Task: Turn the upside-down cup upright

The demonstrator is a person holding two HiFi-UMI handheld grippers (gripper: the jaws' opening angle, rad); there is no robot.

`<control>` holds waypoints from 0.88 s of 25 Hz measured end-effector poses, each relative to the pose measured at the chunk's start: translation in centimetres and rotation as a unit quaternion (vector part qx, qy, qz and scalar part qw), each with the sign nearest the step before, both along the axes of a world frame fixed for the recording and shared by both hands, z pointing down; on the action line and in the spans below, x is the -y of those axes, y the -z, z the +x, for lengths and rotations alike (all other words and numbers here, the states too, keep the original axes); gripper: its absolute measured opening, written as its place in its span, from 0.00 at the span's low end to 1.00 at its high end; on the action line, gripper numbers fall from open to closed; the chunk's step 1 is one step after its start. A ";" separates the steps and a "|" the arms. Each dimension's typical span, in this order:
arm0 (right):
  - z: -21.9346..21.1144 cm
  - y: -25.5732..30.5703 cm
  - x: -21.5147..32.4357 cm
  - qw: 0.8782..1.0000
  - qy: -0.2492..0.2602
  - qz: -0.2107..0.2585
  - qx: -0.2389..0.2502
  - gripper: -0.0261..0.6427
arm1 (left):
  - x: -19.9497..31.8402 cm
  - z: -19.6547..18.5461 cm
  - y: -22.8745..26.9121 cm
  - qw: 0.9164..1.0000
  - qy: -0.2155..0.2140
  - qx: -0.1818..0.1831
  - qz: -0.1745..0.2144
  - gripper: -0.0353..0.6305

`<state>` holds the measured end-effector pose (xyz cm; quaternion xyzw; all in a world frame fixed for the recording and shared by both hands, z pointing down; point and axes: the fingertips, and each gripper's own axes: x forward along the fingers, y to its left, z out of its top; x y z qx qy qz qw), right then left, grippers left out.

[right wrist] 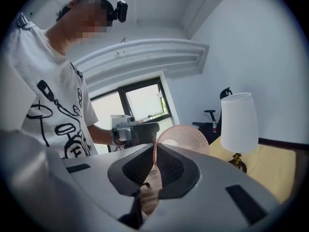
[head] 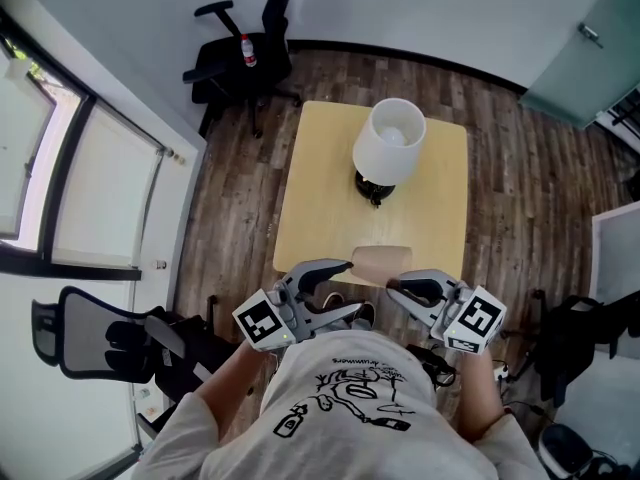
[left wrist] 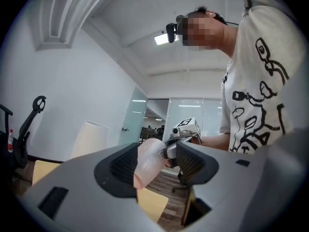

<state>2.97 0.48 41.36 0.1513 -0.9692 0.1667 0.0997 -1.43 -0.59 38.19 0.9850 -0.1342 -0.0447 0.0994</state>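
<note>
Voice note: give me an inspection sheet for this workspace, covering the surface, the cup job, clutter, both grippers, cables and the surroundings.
Surface: yellow table, bare apart from the lamp.
Job's things: pink cup, translucent, held tilted in the air at the table's near edge; not standing upright.
Clutter: table lamp with a white shade, standing on the far half of the table.
Grippers: left gripper has its jaws apart with the cup between them; right gripper is closed on the cup's thin wall.
Cables: nothing seen.
Surroundings: wood floor; black office chair beyond the table with a bottle on its seat; window.
</note>
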 end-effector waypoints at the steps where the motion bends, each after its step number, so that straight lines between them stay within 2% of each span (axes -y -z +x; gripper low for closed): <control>1: 0.0 0.3 -0.2 1.000 0.004 -0.007 0.022 0.09 | 0.0 0.1 0.0 1.000 -0.006 0.001 -0.001 0.44; 3: 0.1 1.0 -0.5 0.998 0.014 -0.019 0.066 0.09 | 0.2 0.2 0.2 1.000 -0.016 0.004 0.000 0.49; 7: 0.4 2.2 -1.1 0.989 0.029 -0.037 0.141 0.09 | 0.8 0.2 0.7 0.999 -0.035 0.004 0.004 0.54; 13: 0.7 4.1 -1.7 0.967 0.054 -0.061 0.241 0.09 | 0.7 0.5 1.0 0.996 -0.086 0.015 0.020 0.57; 16: 0.7 4.4 -1.8 0.961 0.060 -0.067 0.262 0.09 | 0.3 1.1 0.9 0.994 -0.107 0.016 0.023 0.57; 17: 0.8 4.4 -1.9 0.960 0.061 -0.068 0.264 0.09 | 0.3 1.2 0.9 0.994 -0.108 0.011 0.021 0.57; 19: 0.8 4.4 -2.0 0.959 0.063 -0.070 0.268 0.09 | 0.4 1.2 1.0 0.994 -0.109 -0.002 0.016 0.50; 22: 0.9 4.3 -2.1 0.960 0.059 -0.072 0.265 0.09 | 0.3 1.2 0.9 0.994 -0.106 -0.009 0.016 0.50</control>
